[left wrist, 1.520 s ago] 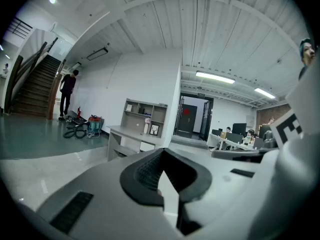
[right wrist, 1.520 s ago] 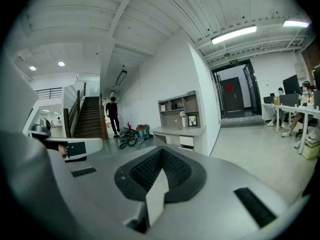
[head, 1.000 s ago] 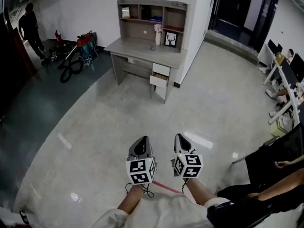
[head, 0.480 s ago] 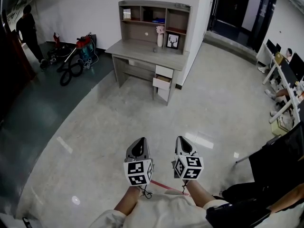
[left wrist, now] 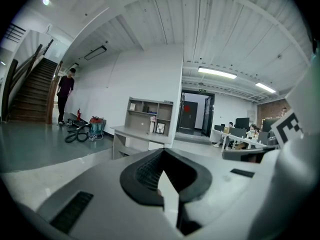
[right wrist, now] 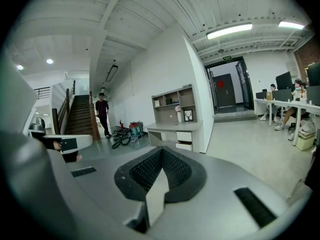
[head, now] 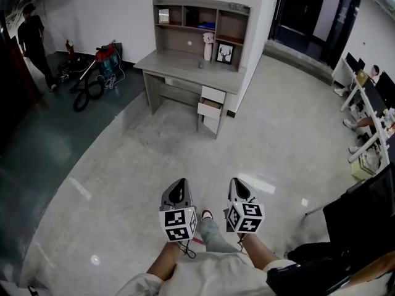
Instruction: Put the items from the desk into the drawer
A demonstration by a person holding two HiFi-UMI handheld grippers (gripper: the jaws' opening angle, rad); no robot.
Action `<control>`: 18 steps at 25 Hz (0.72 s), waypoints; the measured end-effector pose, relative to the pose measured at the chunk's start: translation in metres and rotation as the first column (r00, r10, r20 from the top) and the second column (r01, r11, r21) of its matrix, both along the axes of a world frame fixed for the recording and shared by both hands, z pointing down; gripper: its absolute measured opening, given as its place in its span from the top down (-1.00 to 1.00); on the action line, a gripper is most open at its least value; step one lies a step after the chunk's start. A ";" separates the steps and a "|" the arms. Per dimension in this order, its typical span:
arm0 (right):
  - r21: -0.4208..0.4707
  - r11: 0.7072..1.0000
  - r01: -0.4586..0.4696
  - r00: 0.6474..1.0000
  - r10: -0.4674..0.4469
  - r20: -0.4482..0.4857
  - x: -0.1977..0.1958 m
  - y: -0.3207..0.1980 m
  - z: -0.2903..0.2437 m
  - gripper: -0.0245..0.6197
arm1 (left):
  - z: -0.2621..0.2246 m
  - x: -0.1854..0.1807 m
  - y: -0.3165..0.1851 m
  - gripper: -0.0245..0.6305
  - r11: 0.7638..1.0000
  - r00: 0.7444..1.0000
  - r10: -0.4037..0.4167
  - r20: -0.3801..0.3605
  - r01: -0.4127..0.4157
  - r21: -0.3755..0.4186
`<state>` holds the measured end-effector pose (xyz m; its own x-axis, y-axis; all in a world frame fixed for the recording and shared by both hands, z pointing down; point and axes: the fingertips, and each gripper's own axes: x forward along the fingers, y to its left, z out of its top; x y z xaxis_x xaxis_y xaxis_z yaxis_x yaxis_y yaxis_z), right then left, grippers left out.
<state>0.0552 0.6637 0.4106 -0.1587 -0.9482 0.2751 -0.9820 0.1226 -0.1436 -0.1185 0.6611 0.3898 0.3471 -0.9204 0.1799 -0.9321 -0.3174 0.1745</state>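
Room: large hall with a pale polished floor [head: 154,159] and white walls.
Desk: one grey desk [head: 185,63] with a shelf unit on top, at the upper centre of the head view.
Drawer: one drawer [head: 208,108] is partly pulled out, under the right end of the desk top.
Items on the desk: three. One vase [head: 207,47] with a pink top, one picture frame [head: 224,52] just beside it, and one small dark thing [head: 199,65], too small to tell.
Grippers: two, side by side at the lower centre of the head view and well apart from the desk. These are the left gripper [head: 179,187] and the right gripper [head: 237,185], each with one marker cube.
Left fingers: the pads [left wrist: 145,169] are pressed together, with nothing between them.
Right fingers: the pads [right wrist: 145,169] are also pressed together, with nothing between them.
People: one person [head: 31,32] stands at the upper left, near one red vacuum cleaner [head: 106,55]. Others sit at the office desks [head: 370,97] at the right edge; their number I cannot tell.
Only in the head view: one shoe [head: 207,214] on the floor between the two grippers.
Only in the gripper views: one staircase [left wrist: 30,91] at the left, and the ribbed ceiling [left wrist: 210,29] with its lamps.
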 end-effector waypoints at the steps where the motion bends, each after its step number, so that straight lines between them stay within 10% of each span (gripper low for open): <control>1: -0.003 1.000 0.000 1.000 0.000 0.008 0.000 -0.010 0.002 0.93 | 0.001 0.000 -0.008 0.93 1.000 1.000 -0.005 0.007 0.005 0.002; 18: -0.042 0.998 0.052 0.998 -0.051 0.025 0.034 -0.193 -0.003 0.93 | -0.005 0.037 -0.180 0.93 0.999 0.999 -0.048 0.023 0.048 -0.018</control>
<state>0.0893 0.4709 0.4076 -0.2138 -0.9261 0.3109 -0.9708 0.1660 -0.1731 -0.0814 0.4807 0.3851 0.2982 -0.9324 0.2044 -0.9500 -0.2691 0.1583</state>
